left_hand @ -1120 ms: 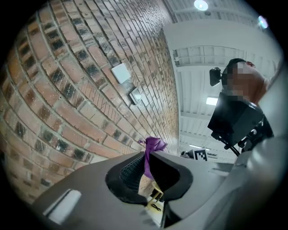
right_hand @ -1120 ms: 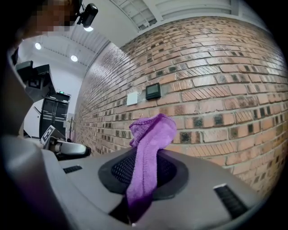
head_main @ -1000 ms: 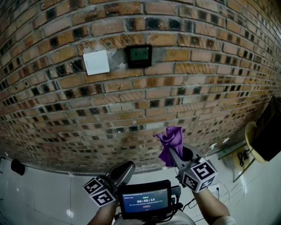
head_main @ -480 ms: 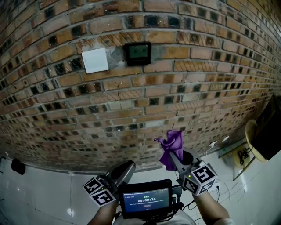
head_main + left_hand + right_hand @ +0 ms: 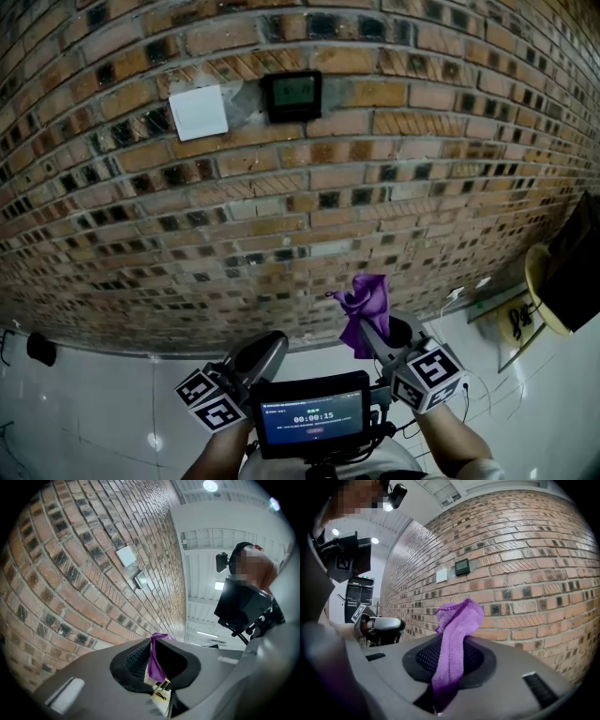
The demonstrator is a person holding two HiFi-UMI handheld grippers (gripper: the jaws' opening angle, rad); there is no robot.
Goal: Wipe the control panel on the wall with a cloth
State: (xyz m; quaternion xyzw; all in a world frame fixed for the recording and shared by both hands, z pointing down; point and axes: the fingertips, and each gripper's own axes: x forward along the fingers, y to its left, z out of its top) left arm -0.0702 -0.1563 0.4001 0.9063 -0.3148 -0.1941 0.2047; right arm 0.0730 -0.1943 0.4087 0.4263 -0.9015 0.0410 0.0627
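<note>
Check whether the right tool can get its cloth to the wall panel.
Probably yes: nothing blocks the bare brick between the panel and the right tool, which holds the cloth far below it.

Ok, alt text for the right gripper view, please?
A purple cloth is clamped in the right tool and stands up above it, facing a brick wall. On the wall beyond are a small dark control panel and a white plate beside it; the left tool shows at the left.
</note>
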